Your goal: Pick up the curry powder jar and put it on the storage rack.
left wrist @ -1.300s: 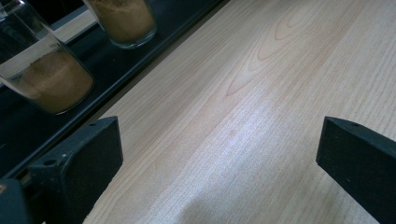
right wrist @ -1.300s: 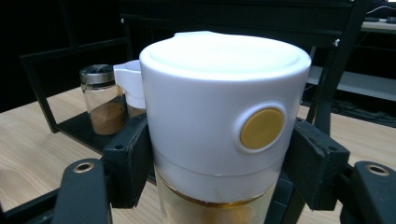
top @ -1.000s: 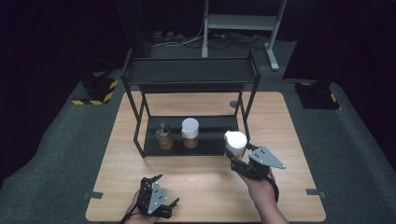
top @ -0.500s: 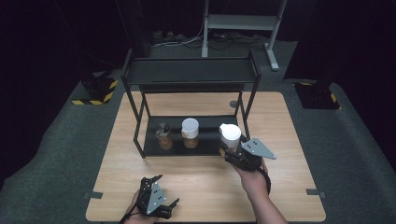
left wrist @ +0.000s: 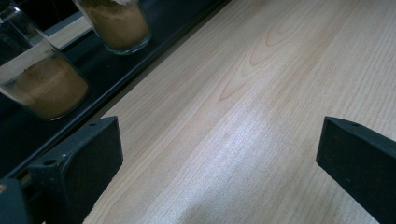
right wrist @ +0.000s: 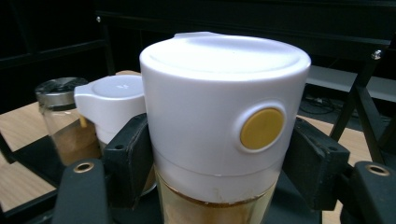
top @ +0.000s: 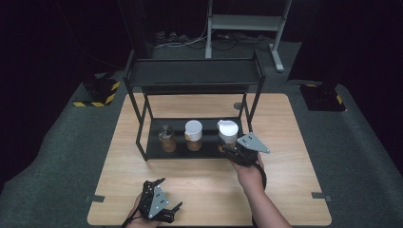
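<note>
You are working at the wooden table (top: 285, 190), where one black two-tier rack (top: 192, 76) is holding spice jars on its lower shelf. Three jars: two standing there, and the white-capped jar (right wrist: 224, 116) clamped in your right gripper (top: 233, 151), hovering at the shelf's right end for placing. Your left gripper (top: 159, 206) is resting released, empty.

A pale wooden desk (top: 294, 190) stands on grey carpet. On it sits a black two-tier metal shelf (top: 195, 76), its top tier bare. The lower tier (top: 154, 148) carries two spice jars side by side: a metal-capped jar (top: 167, 138) at the left and a white-lidded jar (top: 193, 135) beside it.
</note>
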### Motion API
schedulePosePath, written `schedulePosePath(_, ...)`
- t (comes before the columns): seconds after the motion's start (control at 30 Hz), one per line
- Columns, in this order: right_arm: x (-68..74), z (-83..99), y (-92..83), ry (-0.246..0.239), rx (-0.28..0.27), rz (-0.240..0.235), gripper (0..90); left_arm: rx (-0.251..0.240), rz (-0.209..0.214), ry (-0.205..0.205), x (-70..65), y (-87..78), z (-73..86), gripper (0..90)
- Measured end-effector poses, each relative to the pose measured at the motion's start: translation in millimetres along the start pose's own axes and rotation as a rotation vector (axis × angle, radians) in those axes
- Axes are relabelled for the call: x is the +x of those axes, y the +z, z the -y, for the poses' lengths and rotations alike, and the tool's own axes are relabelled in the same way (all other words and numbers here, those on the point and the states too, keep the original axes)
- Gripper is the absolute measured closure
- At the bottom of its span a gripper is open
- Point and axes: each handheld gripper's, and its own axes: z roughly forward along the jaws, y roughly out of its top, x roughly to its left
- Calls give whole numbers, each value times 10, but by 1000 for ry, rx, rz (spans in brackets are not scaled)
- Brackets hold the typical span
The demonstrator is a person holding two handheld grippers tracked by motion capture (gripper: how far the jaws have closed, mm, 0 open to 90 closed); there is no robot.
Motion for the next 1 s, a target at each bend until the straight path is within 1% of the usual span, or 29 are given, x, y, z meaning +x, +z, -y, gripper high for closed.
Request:
schedulePosePath(0.27, -13, -5, 133, 10, -3, 12, 305, -4, 2, -2, 4, -2, 8, 9)
schedulePosePath(0.67, 0, -14, 352, 7, 14, 35, 304, -9, 5, -3, 11, -6, 16, 8)
schedulePosePath(1.0, 20, 16, 490, 8, 24, 48, 305, -10, 6, -2, 15, -9, 18, 8)
